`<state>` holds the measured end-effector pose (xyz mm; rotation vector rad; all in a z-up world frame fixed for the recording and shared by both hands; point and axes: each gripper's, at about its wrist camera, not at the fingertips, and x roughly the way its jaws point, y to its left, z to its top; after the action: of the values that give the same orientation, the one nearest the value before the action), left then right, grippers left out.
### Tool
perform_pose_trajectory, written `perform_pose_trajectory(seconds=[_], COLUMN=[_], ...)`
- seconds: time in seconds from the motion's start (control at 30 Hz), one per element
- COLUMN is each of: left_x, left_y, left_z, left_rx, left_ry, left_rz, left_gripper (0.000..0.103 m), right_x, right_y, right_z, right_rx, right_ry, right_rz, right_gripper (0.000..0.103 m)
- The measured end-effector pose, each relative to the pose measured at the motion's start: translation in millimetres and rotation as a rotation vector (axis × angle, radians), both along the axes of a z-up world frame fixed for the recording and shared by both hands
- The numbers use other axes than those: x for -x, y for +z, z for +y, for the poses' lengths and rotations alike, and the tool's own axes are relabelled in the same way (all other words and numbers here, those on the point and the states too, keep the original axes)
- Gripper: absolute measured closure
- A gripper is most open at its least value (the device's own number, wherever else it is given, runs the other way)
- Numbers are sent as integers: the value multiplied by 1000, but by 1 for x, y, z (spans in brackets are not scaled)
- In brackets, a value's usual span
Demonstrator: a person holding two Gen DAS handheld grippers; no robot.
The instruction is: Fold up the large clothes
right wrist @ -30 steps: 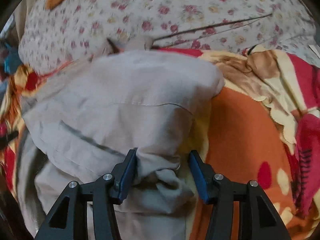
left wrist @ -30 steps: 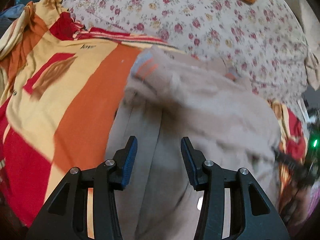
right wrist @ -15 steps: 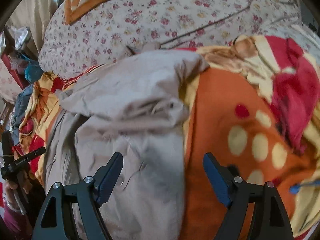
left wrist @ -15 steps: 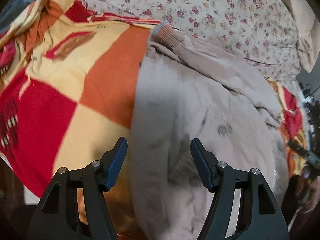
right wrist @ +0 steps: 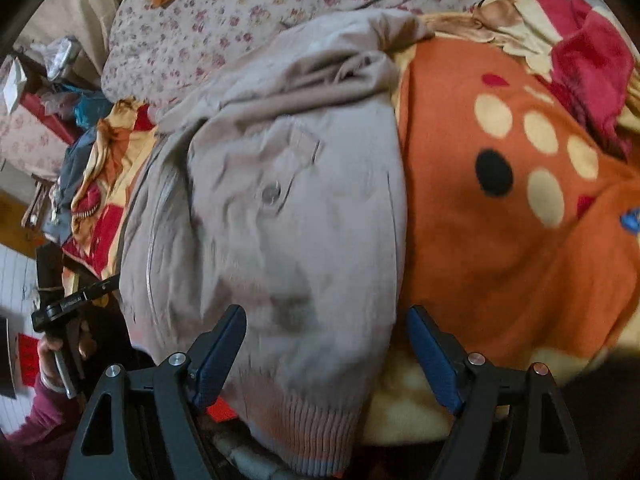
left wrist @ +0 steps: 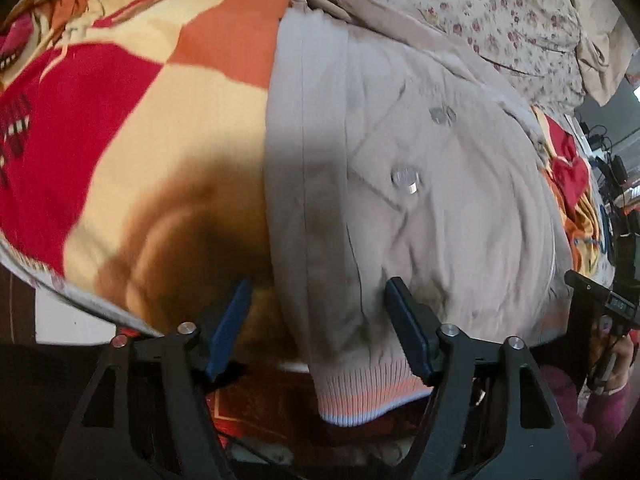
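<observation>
A beige jacket [left wrist: 420, 140] with snap buttons lies on the bed, its ribbed orange-striped hem [left wrist: 368, 392] hanging at the near edge. My left gripper [left wrist: 319, 284] hovers over the hem's left corner. Its jaws are opening, and the jacket's edge lies between them without either pad pressing on it. In the right wrist view the same jacket [right wrist: 304, 208] fills the middle, sleeve folded across its top. My right gripper [right wrist: 325, 312] stands open over the hem's right corner [right wrist: 304, 420], with cloth between the fingers but not gripped.
An orange, red and cream blanket [left wrist: 140, 120] [right wrist: 500, 260] covers the bed under the jacket. A floral sheet [left wrist: 500, 12] [right wrist: 240, 12] lies beyond. A hand in a maroon sleeve [right wrist: 60, 344] holds the other gripper at the left. Clutter [right wrist: 60, 92] stands far left.
Both grippers let go of the jacket cloth, opened wide and drew back toward the near edge of the bed. The jacket's hem has come into view below them.
</observation>
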<state>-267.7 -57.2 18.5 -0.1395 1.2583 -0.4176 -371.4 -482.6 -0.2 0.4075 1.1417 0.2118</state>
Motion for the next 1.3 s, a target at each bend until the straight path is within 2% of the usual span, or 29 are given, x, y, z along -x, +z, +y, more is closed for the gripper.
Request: perform_pose_trajectory(seconds=[0.13, 0.33, 0.37, 0.4, 0.43, 0.47, 0.5, 0.53, 0.6, 0.77, 0.87, 0.93, 1.03, 1.2, 1.3], left_x=[9, 14, 17, 18, 20, 21, 20, 20, 21, 35, 43, 46, 43, 46, 41], left_y=[-7, -11, -11, -11, -10, -9, -7, -3, 7, 57, 76, 69, 43, 27, 15], left_z=[-7, -13, -13, -15, -16, -16, -15, -11, -5, 15, 30, 39, 41, 35, 31], left_rx=[-11, -32, -32, -34, -31, -33, -26, 3, 46, 107, 125, 100, 74, 26, -7], left_ry=[-19, -18, -24, -30, -46, -49, -46, -37, -31, -33, -25, -15, -1, 7, 4], left_rz=[16, -6, -15, -22, -28, -35, -42, -40, -42, -141, -170, -155, -77, -72, -44], left_gripper=[31, 30, 30, 31, 44, 61, 73, 90, 95, 96, 96, 96, 96, 96, 89], right_x=[6, 5, 5, 4, 4, 4, 4, 4, 8, 41, 67, 78, 80, 68, 66], right_y=[-6, -9, -10, -11, -12, -11, -9, -6, 2, 44, 56, 49, 29, 15, 8], right_z=[7, 11, 10, 11, 13, 16, 16, 14, 14, 22, 40, 48, 54, 52, 53], right_rx=[-40, -68, -88, -101, -85, -47, -40, -42, -40, -105, -136, -163, -161, -194, -222], right_ry=[28, -7, -25, -32, -27, -17, 8, 7, 14, 98, 155, 179, 192, 188, 182], right_rz=[11, -6, -15, -18, -17, -26, -9, -17, -39, -105, -117, -94, -37, 19, 42], right_gripper=[23, 23, 25, 40, 55, 59, 68, 79, 86, 90, 91, 91, 91, 90, 87])
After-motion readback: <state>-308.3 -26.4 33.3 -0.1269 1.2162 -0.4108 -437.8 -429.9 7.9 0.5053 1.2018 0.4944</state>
